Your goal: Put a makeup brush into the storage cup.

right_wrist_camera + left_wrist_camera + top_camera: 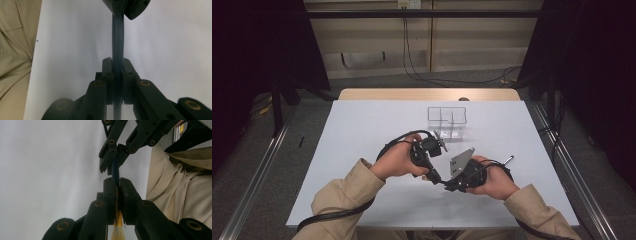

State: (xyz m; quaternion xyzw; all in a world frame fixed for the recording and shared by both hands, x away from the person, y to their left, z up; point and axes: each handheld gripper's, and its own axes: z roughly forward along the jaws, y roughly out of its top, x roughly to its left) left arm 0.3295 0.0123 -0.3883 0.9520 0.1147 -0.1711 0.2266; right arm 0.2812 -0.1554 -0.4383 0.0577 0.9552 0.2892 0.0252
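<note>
Beige sleeves (347, 192) of the person come in from the bottom of the high view, and both hands meet over the near middle of the white surface (362, 130). Fingers (110, 192) of the left gripper (117, 185) are pressed together on a thin brush (115, 171), with its dark blue handle running up and its pale bristles low between them. Fingers (107, 67) of the right gripper (117, 64) pinch the same dark handle from the opposite end, so the brush is held in the air between the two grippers, just above the surface. Farther back on the surface stands a clear plastic organizer (447, 121) with several compartments. Behind the surface, a wooden edge (427, 94) shows, then a grey floor (377, 77) with black cables (422, 75) and a beige wall (472, 40). Dark curtains (257, 45) hang at both sides.
</note>
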